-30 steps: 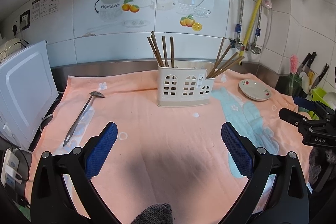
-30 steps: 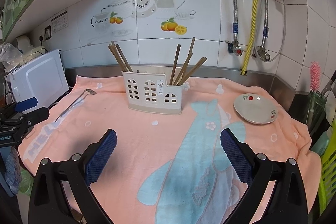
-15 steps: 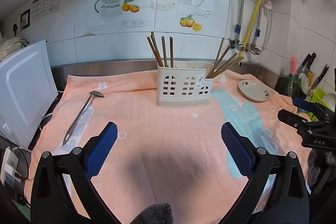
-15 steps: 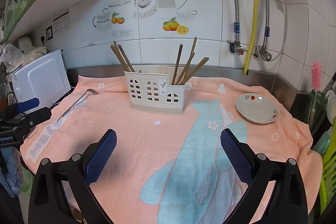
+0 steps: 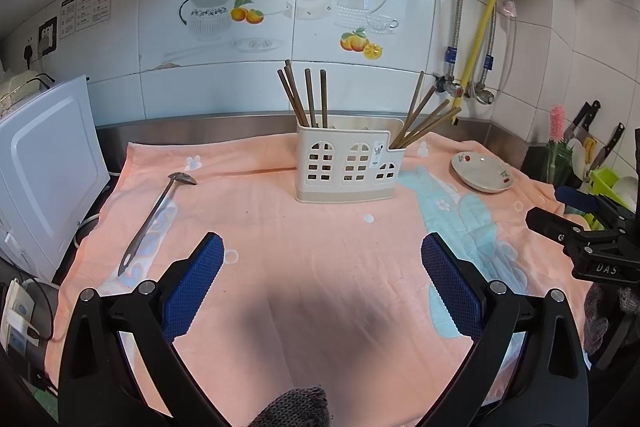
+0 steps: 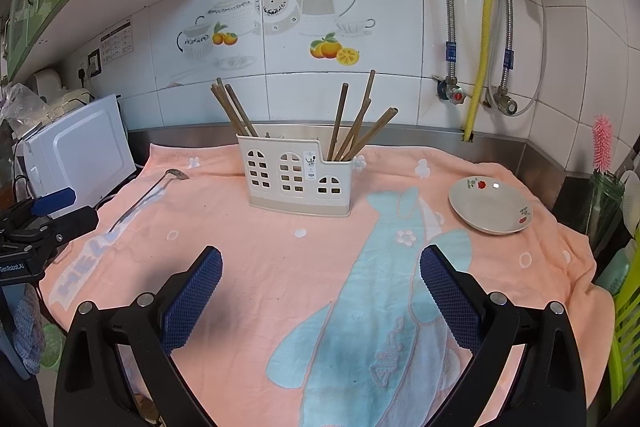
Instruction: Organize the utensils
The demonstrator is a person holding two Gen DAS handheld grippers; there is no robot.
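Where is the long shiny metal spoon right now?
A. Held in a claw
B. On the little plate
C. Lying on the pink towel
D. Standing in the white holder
C. The long silver metal ladle-like spoon lies flat on the peach-pink towel, left of the cream plastic utensil holder, with nothing gripping it.

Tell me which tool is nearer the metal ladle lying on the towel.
Left. The left tool hovers just right of the ladle; the right tool sits farther right, toward the dish.

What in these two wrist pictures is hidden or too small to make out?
- Lower ends of the brown wooden chopsticks: both views, hidden inside the cream plastic utensil holder.
- Print on the holder's small label: too small.
- Bowl of the long metal ladle: seen edge-on, so its inside is unclear.
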